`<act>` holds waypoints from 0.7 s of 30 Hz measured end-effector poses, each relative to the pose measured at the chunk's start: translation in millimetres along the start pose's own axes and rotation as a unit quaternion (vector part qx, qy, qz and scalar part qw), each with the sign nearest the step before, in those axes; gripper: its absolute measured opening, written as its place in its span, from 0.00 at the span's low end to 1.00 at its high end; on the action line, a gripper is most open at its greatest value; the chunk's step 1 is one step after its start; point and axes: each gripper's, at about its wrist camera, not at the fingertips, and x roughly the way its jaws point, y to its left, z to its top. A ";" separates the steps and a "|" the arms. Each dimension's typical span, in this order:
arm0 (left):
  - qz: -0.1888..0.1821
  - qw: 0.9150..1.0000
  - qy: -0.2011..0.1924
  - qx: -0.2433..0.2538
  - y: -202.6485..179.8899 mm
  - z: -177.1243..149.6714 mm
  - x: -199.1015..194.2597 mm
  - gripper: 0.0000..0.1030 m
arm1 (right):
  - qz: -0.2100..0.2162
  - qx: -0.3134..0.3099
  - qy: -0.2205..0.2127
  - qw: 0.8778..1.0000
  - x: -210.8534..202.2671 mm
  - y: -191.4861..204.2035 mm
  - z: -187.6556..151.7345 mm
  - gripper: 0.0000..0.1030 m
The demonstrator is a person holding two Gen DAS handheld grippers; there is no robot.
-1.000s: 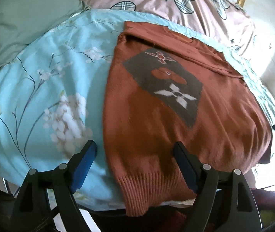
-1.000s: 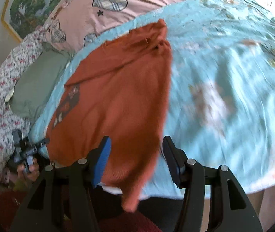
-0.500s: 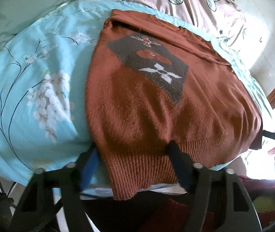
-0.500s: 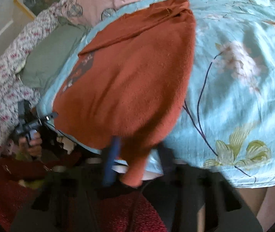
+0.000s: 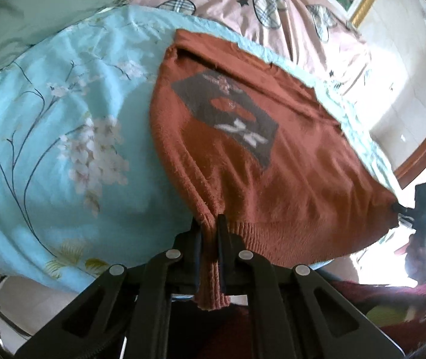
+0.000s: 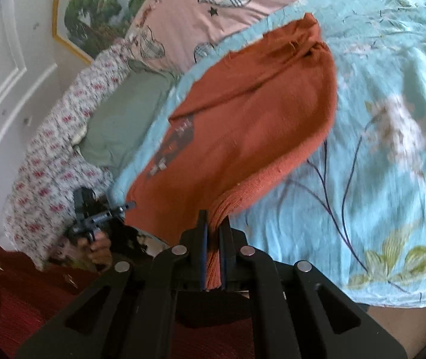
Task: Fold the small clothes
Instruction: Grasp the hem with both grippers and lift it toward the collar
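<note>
- Pinching the ribbed bottom hem of the rust sweater [image 5: 272,161] at its left corner: left gripper [image 5: 210,233], jaws drawn almost together, only the knit between them.
- Clamped likewise on the opposite hem corner: right gripper [image 6: 213,236], jaws nearly closed on a bunched strip of hem.
- Spread flat on the blue floral sheet [image 5: 63,137], front side up, grey diamond patch [image 5: 227,116] showing on the chest.
- Ran lengthwise straight away from both grippers: hem at the near edge of the bed, collar at the far end, pointing toward the pink heart-print pillow [image 5: 242,6].
- Sleeves apparently already turned in along the far and side edges, though not fully clear from either view.
- Equally close to the garment, one gripper per corner, neither nearer than the other.
- Judged next: hem lifted and carried forward along that long axis toward the collar, both corners kept level so the fold lands square.
- Risk judged: uneven travel skewing the fold, or soft knit slipping from a thin pinch.
</note>
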 end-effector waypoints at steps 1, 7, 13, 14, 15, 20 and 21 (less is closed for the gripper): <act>-0.005 1.000 -0.008 -0.003 -0.8 2.7 -3.7 0.06 | 0.005 0.001 -0.013 1.000 -1.7 2.0 6.0 0.07; -0.029 0.996 -0.082 -0.003 -17.8 44.5 -26.9 0.06 | 0.009 0.002 -0.082 0.997 -12.9 2.9 40.0 0.07; -0.027 0.990 -0.135 -0.004 -32.8 102.9 -19.3 0.06 | -0.022 0.002 -0.139 0.990 -10.2 -1.9 82.1 0.07; -0.026 0.990 -0.139 -0.005 -34.1 112.9 -16.0 0.06 | -0.028 -0.002 -0.146 0.989 -10.9 -2.9 90.2 0.07; -0.025 0.990 -0.141 -0.005 -36.5 121.5 -13.3 0.06 | -0.034 -0.006 -0.152 0.988 -11.6 -6.5 102.2 0.07; -0.014 0.988 -0.156 0.000 -44.7 174.4 6.9 0.06 | -0.064 -0.017 -0.163 0.984 4.9 -14.5 153.9 0.07; -0.014 0.987 -0.159 -0.004 -43.9 187.3 13.2 0.06 | -0.069 -0.017 -0.165 0.984 10.4 -17.9 165.3 0.07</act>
